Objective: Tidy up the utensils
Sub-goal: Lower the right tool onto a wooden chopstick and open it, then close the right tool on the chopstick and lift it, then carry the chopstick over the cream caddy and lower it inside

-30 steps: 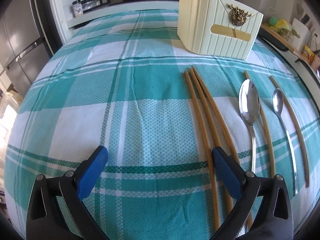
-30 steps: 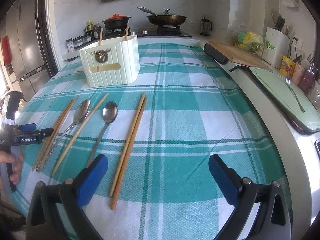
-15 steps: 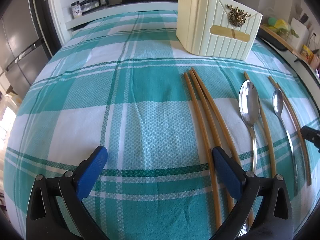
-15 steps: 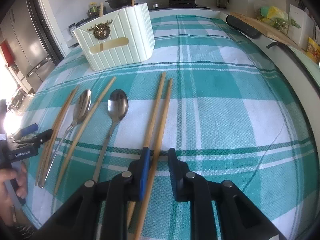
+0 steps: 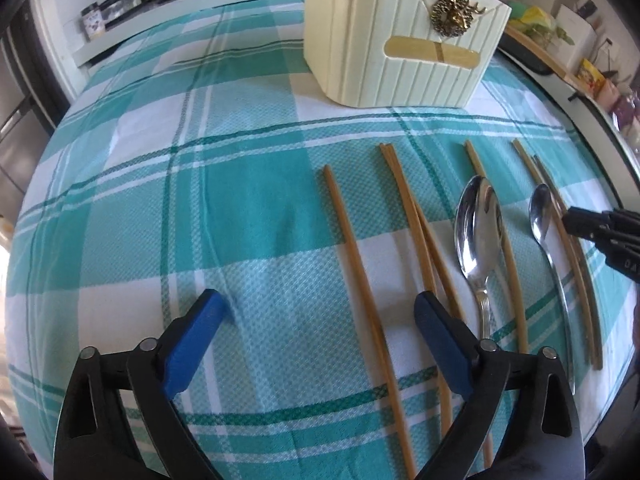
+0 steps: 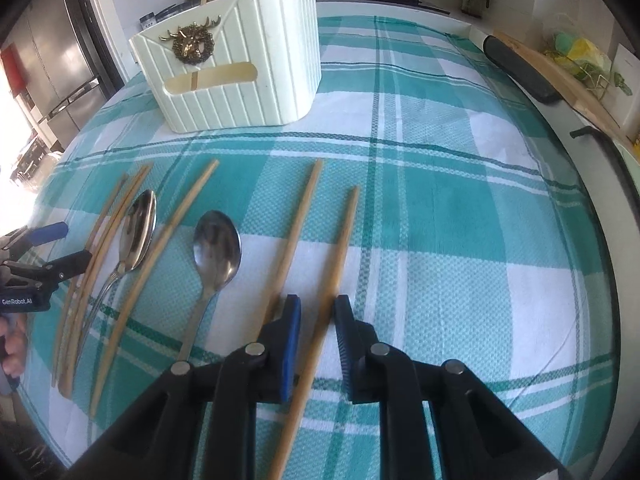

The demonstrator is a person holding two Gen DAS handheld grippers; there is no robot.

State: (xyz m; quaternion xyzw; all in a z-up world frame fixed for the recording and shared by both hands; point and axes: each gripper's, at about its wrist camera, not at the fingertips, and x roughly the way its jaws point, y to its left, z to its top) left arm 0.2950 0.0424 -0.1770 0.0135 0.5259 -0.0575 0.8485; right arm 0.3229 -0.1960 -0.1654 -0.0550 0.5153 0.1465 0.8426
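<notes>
Best to squeeze the right gripper [image 6: 318,316], jaws narrowed around but not yet pinching the rightmost chopstick [image 6: 338,248] flat on the cloth, lift level toward the cream holder [image 6: 240,76]; left gripper [image 5: 316,320] wide open, empty.

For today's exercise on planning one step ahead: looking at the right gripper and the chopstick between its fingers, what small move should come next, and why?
Probably close the right gripper on the chopstick. Its blue fingers sit either side of the stick with a gap on each side, so nothing is gripped yet, and the stick lies flat on the cloth. Lifting it toward the holder would follow.
</notes>
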